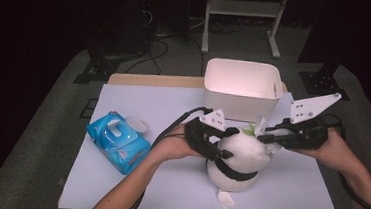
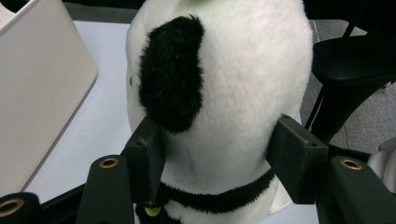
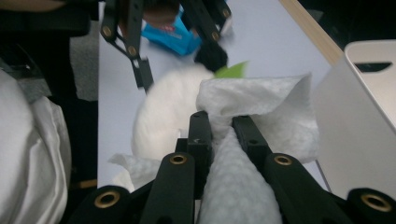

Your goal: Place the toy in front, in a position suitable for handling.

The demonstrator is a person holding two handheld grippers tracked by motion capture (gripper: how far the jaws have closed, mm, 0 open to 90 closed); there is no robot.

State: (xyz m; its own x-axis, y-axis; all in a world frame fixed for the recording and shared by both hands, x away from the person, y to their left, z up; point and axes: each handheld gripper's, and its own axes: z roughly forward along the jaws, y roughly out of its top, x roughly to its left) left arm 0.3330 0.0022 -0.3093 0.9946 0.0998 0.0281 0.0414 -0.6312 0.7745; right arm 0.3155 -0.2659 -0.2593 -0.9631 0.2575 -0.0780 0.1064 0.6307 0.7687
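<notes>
High view: left gripper clamps plush panda standing mid-table on white sheet | right gripper pinches white tissue at panda's head | white bin just behind.

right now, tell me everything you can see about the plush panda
The plush panda is a soft, furry white toy with black ear patches, a black band around its body and a green leaf on top. It stands upright near the front of the white table, in front of the white bin. The left gripper clamps its sides; the right gripper holds a white wipe against it.
</notes>
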